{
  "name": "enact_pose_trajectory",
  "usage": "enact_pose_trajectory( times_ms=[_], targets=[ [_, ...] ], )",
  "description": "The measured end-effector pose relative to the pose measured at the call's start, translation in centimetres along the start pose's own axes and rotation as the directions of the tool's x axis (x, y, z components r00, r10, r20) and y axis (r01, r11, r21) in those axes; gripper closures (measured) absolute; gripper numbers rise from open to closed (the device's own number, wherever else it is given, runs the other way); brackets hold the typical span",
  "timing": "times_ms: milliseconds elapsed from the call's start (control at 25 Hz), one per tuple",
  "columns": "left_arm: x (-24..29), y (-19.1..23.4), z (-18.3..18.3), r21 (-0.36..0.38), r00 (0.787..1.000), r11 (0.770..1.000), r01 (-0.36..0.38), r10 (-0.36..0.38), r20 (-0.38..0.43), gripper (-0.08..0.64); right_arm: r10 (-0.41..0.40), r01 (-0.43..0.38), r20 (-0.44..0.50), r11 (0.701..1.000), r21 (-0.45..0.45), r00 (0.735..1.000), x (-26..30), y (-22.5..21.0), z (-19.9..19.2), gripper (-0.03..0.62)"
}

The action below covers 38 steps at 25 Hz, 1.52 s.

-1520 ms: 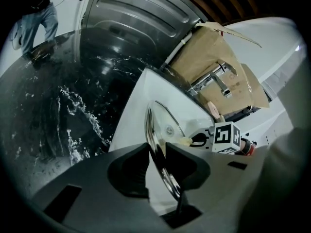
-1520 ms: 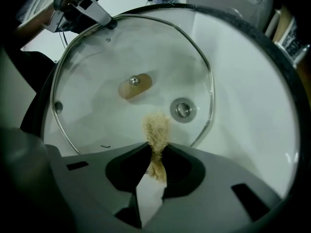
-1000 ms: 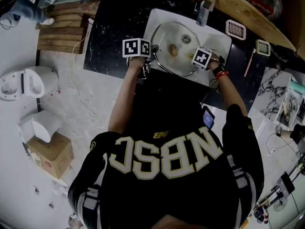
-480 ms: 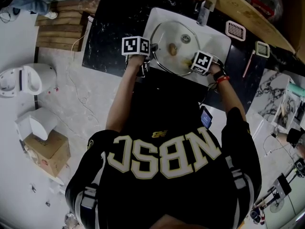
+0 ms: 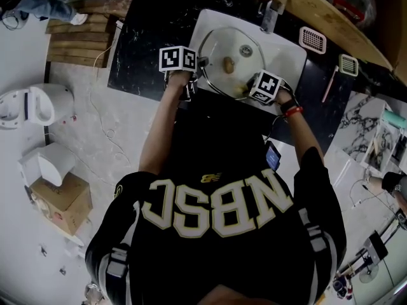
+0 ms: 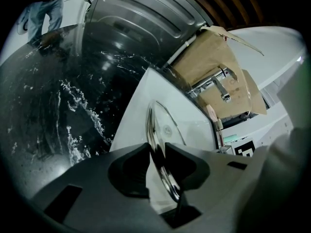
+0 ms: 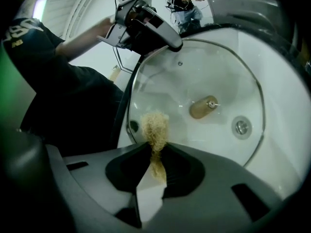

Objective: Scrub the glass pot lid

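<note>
Since a moment ago, the right gripper (image 5: 247, 89) has slid along the round glass pot lid with the shiny metal rim (image 5: 236, 46), from its right side toward the near side by the person's body. The left gripper has not moved. That left gripper (image 6: 156, 154) has its jaws partly closed and pinched on the lid's rim, and it holds the lid tilted over the white sink (image 5: 289, 56). The right gripper's jaws are squeezed on a tan fuzzy scrubber (image 7: 154, 127). The scrubber sits by the lid's near edge, but I cannot tell if it touches the glass. The lid hangs from one small pinch on its rim, so a hard push with the scrubber could twist it loose, I think, and it could bang into the sink. The scrubber is only a thin tuft and might also pull out of the jaws. The sink walls are close around the lid, and the metal tap (image 5: 272, 14) stands just past the far edge. The brown wooden knob (image 7: 203, 107) in the middle gets in the way of long strokes. The glass between the scrubber and the knob has the most room. The black speckled counter (image 5: 152, 37) lies on the left.
</note>
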<state>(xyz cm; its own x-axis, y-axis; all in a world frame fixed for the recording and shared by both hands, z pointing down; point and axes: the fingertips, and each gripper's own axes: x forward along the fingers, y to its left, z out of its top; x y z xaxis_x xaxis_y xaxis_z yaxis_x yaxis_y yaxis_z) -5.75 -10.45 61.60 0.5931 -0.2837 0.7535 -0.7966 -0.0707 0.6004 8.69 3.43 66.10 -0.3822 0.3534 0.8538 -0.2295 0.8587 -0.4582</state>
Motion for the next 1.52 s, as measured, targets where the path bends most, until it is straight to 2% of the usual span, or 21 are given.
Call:
enact_pose_trajectory(
  times_ms=[120, 240, 320, 520, 720, 960, 1120, 1320, 1440, 1520],
  targets=[
    [0.0, -0.1, 0.1, -0.008, 1.0, 1.0, 0.008, -0.008, 0.002, 0.445, 0.058, -0.058, 0.079, 0.998, 0.002, 0.995, -0.1, 1.4, 2.0, 0.514],
    [0.0, -0.1, 0.0, -0.014, 1.0, 1.0, 0.011, -0.011, 0.003, 0.445, 0.126, -0.132, 0.181, 0.991, 0.018, 0.975, 0.1, 2.7, 4.0, 0.514],
    [0.0, 0.0, 0.1, -0.02, 1.0, 1.0, 0.011, -0.011, 0.005, 0.446, 0.135, -0.142, 0.218, 0.99, 0.017, 0.967, -0.3, 3.0, 5.3, 0.515],
    [-0.2, 0.2, 0.1, -0.051, 1.0, 0.998, 0.022, -0.022, 0.009, 0.451, 0.097, -0.101, 0.234, 0.995, 0.005, 0.967, -0.8, 3.0, 7.0, 0.515],
    [-0.3, 0.1, 0.2, -0.055, 1.0, 0.998, 0.023, -0.023, 0.011, 0.453, 0.081, -0.084, 0.288, 0.996, 0.001, 0.954, -0.7, 2.4, 9.3, 0.515],
    [-0.3, 0.2, 0.2, -0.061, 1.0, 0.998, 0.026, -0.025, 0.013, 0.454, 0.057, -0.062, 0.296, 0.998, 0.008, 0.954, -0.2, 1.4, 10.8, 0.514],
    [-0.3, 0.1, 0.2, -0.062, 1.0, 0.998, 0.028, -0.027, 0.011, 0.454, 0.03, -0.061, 0.368, 0.996, 0.071, 0.929, -0.3, 0.1, 11.7, 0.514],
    [-0.4, 0.1, 0.3, -0.064, 0.999, 0.997, 0.033, -0.032, 0.013, 0.454, -0.087, -0.01, 0.457, 0.978, 0.207, 0.885, -1.5, -2.4, 13.0, 0.514],
    [-0.3, 0.1, 0.2, -0.064, 0.999, 0.997, 0.035, -0.035, 0.013, 0.454, -0.145, 0.021, 0.477, 0.967, 0.255, 0.867, -1.6, -3.6, 13.4, 0.514],
    [-0.4, 0.1, 0.2, -0.065, 0.999, 0.997, 0.036, -0.035, 0.015, 0.456, -0.174, 0.054, 0.47, 0.965, 0.257, 0.865, -1.6, -4.1, 13.7, 0.514]
  ],
)
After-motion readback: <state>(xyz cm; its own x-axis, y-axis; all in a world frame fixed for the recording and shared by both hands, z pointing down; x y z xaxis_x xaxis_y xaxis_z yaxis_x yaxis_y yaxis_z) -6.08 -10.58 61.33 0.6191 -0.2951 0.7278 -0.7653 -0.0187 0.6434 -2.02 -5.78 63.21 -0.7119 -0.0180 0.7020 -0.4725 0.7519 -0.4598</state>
